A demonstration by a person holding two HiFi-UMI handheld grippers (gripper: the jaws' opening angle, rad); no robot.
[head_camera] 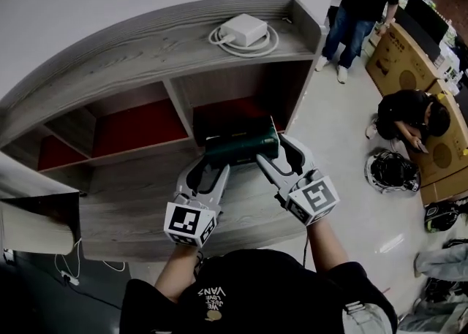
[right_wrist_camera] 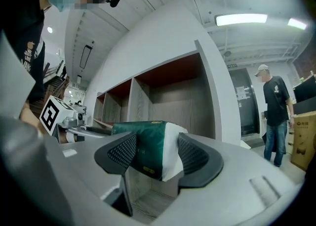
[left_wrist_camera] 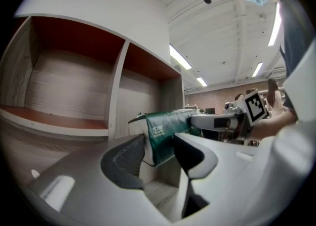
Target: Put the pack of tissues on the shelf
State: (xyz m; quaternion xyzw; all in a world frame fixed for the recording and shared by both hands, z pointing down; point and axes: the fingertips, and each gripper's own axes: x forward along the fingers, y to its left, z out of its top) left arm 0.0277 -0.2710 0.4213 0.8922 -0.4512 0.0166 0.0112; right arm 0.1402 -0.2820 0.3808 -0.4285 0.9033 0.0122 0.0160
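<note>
Both left tool and right tool pinch glossy tissue pack.

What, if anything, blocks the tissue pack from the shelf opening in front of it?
Nothing visible does. The tissue pack, clamped at its ends by the left gripper and right gripper, sits just before the right-hand compartment, which looks empty. The white charger lies on the top board, out of the path.

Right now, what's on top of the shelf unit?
A white power adapter resting on its coiled white cable, near the right end. The shelf top beneath them is covered.
</note>
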